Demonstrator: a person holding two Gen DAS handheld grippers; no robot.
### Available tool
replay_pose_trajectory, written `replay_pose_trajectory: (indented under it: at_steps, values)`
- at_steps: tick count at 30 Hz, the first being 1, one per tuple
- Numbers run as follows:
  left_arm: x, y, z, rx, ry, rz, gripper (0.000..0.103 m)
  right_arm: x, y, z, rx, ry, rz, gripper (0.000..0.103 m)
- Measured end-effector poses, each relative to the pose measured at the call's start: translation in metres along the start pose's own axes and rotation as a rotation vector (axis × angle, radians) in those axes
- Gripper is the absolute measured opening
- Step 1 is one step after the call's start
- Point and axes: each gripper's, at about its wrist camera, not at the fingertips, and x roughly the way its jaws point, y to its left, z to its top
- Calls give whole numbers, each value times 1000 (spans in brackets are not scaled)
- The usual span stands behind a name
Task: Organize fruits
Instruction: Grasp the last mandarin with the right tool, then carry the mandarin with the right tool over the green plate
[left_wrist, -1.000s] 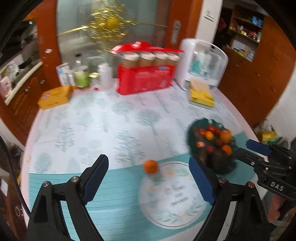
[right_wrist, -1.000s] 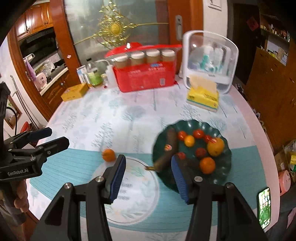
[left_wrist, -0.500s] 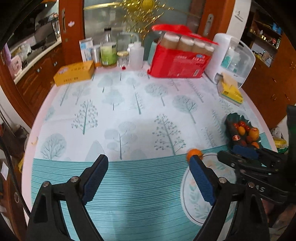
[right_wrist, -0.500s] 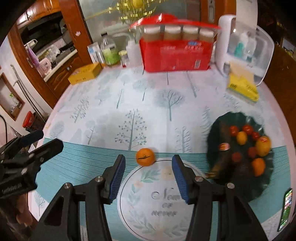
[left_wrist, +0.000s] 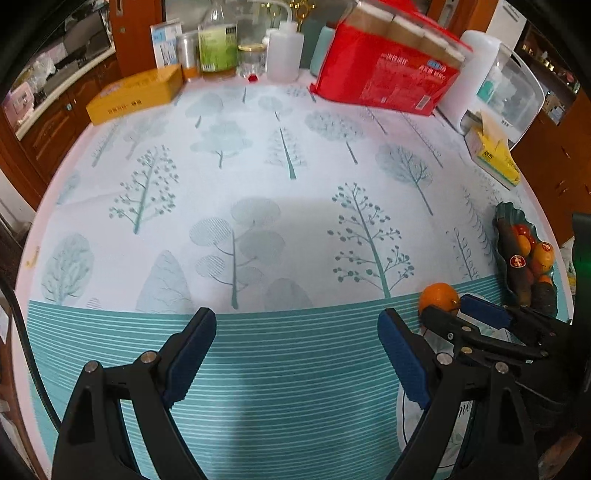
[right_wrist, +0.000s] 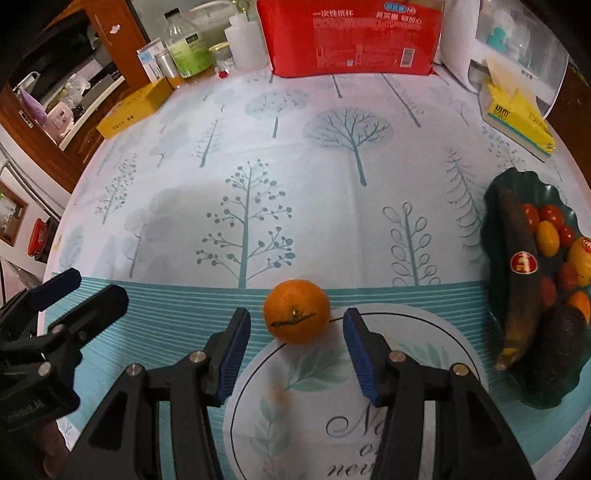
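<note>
An orange (right_wrist: 296, 312) lies on the tablecloth at the far rim of a white leaf-print plate (right_wrist: 369, 406). My right gripper (right_wrist: 295, 316) is open low over it, a blue pad on each side, neither touching. To the right, a dark green plate (right_wrist: 495, 192) holds a blackened banana, small tomatoes, an avocado and more citrus. My left gripper (left_wrist: 295, 354) is open over bare striped cloth with nothing between its fingers. In the left wrist view the orange (left_wrist: 437, 297) shows at the right, behind the right gripper (left_wrist: 461, 314). The left gripper (right_wrist: 85, 291) shows at the left edge of the right wrist view.
Along the table's back stand a red pack of paper cups (right_wrist: 351, 37), bottles (right_wrist: 186, 48), a yellow box (right_wrist: 133, 107), a yellow tissue pack (right_wrist: 517, 118) and a white appliance (left_wrist: 491, 77). The round table's edge curves close on the left and right.
Both grippers have come down toward the table. The orange now sits large between the right gripper's fingers. The left view has swung left, with the plates now at its right edge.
</note>
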Motion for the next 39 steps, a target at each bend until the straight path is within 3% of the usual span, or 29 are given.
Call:
replay_pose_trajectory:
  at_steps: [14,18,20,32,39]
  values:
    - [26,2,0,-43,67,-14,88,18,2,2,-16,0,-16,52]
    - [26,3,0,-53,74,-10,88,17,5,2,-33,-4,-9,41]
    - [24,3,-1,-54,72,-8,88,16,5,1,-29,4,1,40]
    - [-18,-7,-5,-33,25,-9,88,-27,8,-12,-30,-62,48,39]
    - [-52,-34,-16,15,-11,-15,88,-68,-2,-30,-55,-119,57,39]
